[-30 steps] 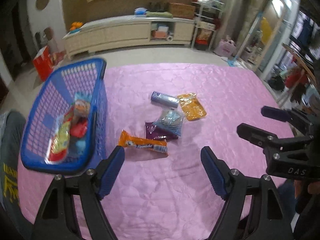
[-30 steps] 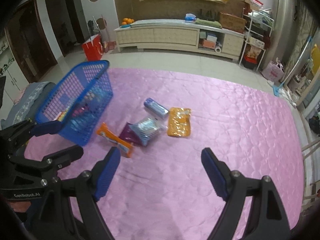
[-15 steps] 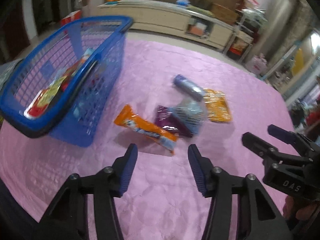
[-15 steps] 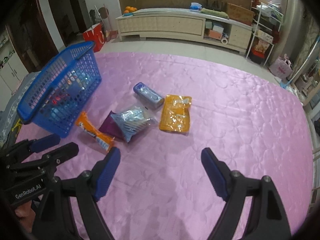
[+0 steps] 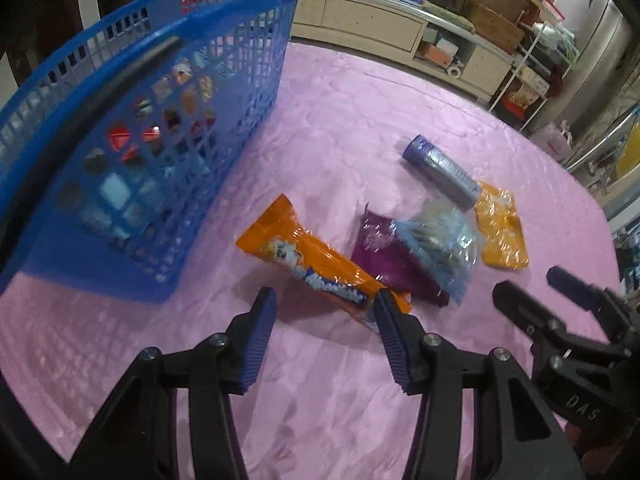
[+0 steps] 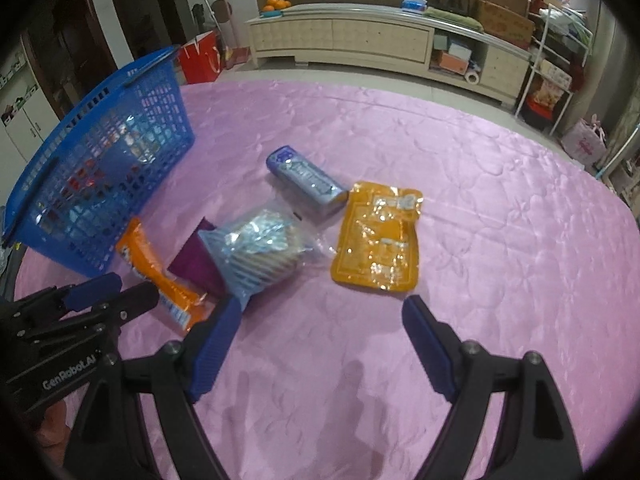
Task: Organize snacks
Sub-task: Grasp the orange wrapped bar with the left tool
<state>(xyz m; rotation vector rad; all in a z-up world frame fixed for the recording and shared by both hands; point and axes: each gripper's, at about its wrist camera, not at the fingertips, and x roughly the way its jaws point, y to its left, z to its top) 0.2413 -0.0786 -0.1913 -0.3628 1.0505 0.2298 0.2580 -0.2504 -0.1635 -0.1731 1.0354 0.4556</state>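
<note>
A blue basket (image 5: 224,92) (image 6: 132,128) with several snacks inside stands at the left of the pink table. An orange biscuit pack (image 5: 316,264) (image 6: 160,276) lies beside it. Right of it lie a purple pack (image 5: 392,264), a clear blue bag (image 5: 440,240) (image 6: 260,248), a blue tube (image 5: 440,168) (image 6: 304,180) and a yellow pouch (image 5: 500,228) (image 6: 380,240). My left gripper (image 5: 324,336) is open, low over the orange pack's near end, right finger at its edge. My right gripper (image 6: 320,344) is open and empty, just short of the clear bag and pouch.
The table is covered with a pink quilted cloth (image 6: 500,200). A cream cabinet (image 6: 360,40) and a wire shelf (image 6: 556,56) stand behind it. A red bag (image 6: 200,60) sits on the floor at the back left.
My left gripper has come down and forward to the orange pack, and its jaws have narrowed. My right gripper has moved forward toward the clear bag and pouch, still wide open.
</note>
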